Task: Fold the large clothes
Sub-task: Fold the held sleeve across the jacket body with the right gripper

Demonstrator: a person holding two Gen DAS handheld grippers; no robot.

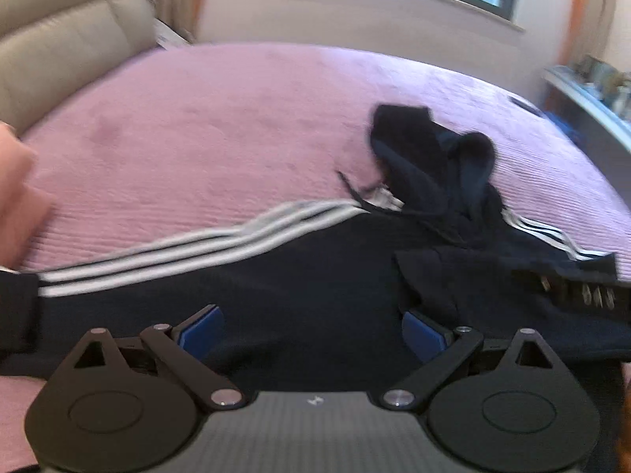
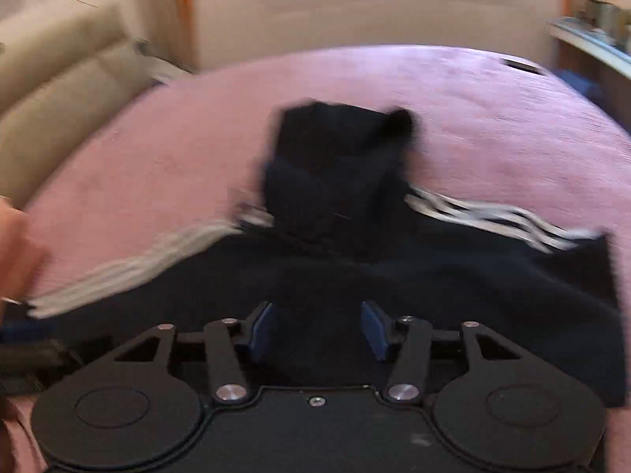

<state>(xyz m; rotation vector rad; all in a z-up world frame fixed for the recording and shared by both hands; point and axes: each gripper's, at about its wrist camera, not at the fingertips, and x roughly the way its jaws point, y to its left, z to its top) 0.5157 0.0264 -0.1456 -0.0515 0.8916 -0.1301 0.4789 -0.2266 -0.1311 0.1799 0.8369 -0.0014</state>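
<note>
Lying on pink bed [image 1: 197, 118]: one dark jacket [image 1: 295, 295]; left gripper [image 1: 313, 333], right gripper [image 2: 317, 329] fingers apart, empty.

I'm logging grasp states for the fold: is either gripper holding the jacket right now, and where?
Nothing is held. The left gripper and right gripper both stand open above the dark jacket.

You had a dark navy knit jacket [image 1: 299, 276] of soft, matt cloth with white woven stripes across the lower frame, lying on a pink bedspread [image 1: 221, 126] of ribbed, slightly fuzzy fabric. The headboard [image 1: 59, 39] at upper left looked like smooth padded leather with a faint sheen. Your left gripper [image 1: 313, 329] was matt black plastic with shiny metal pivots and blue rubbery pads [image 1: 199, 329].
</note>
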